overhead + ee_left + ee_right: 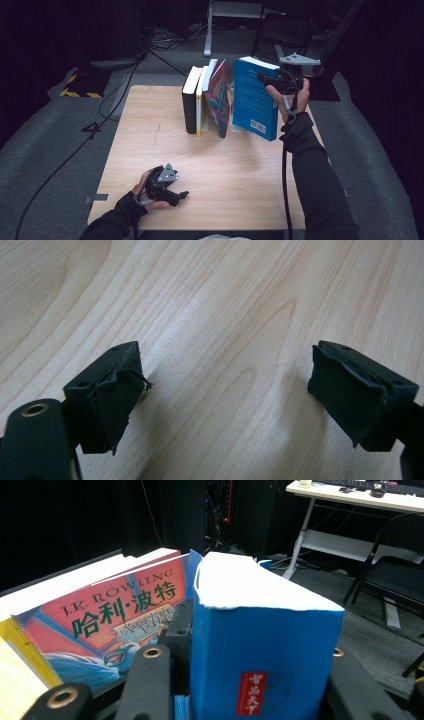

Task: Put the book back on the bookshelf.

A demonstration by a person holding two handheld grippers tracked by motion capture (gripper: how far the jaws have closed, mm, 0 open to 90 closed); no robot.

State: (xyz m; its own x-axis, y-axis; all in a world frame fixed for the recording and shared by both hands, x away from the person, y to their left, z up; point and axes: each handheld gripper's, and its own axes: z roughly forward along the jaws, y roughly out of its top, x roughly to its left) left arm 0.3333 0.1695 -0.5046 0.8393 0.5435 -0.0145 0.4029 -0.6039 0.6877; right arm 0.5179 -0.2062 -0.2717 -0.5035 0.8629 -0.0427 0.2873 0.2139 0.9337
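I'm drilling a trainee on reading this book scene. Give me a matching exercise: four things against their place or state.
Things:
1. blue book
2. black book
3. left gripper
4. colourful-cover book

Places or states:
A. leftmost in the standing row
B. open above bare table
C. gripped by the right gripper
D. leaning, just left of the blue book

Pairs: 1-C, 2-A, 3-B, 4-D

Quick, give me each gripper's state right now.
Left gripper: open, nothing between its jaws, low over the wooden table.
Right gripper: shut on the blue book, held upright beside the row of books.
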